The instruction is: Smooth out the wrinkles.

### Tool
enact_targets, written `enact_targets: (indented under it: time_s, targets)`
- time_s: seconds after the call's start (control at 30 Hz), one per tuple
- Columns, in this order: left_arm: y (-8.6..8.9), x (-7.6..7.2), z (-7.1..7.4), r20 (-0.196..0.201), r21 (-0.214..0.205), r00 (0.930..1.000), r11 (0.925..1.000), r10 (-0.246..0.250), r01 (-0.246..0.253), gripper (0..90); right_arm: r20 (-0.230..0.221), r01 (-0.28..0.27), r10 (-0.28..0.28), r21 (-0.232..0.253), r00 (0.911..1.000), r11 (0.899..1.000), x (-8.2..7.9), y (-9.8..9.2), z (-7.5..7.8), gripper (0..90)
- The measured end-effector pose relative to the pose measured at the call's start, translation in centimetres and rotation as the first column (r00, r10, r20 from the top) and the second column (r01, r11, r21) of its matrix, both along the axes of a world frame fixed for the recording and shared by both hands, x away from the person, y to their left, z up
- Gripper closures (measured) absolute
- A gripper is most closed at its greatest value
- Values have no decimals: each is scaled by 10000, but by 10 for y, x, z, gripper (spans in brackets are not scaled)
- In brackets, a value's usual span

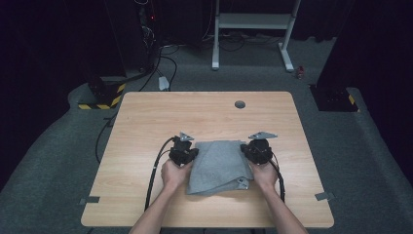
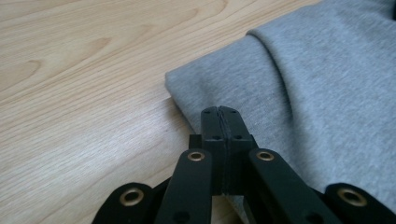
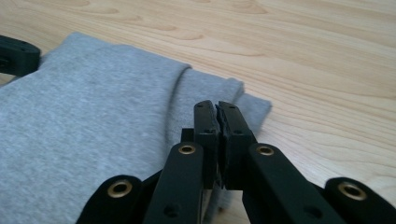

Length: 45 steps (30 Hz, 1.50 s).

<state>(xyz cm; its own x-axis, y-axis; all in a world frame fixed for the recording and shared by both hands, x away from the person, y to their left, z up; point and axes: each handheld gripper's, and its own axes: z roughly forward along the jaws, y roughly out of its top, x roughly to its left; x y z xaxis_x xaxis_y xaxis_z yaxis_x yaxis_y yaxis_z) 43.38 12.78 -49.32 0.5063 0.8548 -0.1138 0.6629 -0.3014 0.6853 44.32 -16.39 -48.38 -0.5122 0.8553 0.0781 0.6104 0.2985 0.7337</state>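
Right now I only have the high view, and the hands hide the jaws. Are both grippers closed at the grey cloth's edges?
Observer: In the left gripper view, the left gripper has its jaws pressed together. The tips sit over the grey cloth just inside its edge. No fabric shows in the seam between them.
Operator: And the right one, where is it on the cloth?
Observer: The right gripper view shows the right gripper shut too. Its tips are above a folded-over ridge of the cloth near a corner, with the bare table just beyond. I cannot tell whether it has a layer pinched underneath.
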Motion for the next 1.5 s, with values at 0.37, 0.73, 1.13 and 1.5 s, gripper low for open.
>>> enact_targets:
  time_s: [0.37, 0.73, 1.13, 1.5]
  targets:
    - [4, 1, 12, 294, -367, 9996, 9993, -5, 16, 794, 24, 82, -83, 175, 10000, 9998, 2, -5, 3, 781]
    - [-9, 30, 2, -17, -471, 9993, 9982, 382, -382, 656, -401, 499, -482, 432, 9980, 9978, 26, 5, -4, 722]
    - [-6, 28, 7, -63, 266, 9999, 9996, 129, -127, 900, 218, 361, -356, -228, 9991, 9991, 24, 2, 4, 878]
    - [-10, 28, 13, 345, -325, 9994, 9995, 37, -25, 834, 167, 676, -677, 62, 9976, 9977, 22, -11, -3, 788]
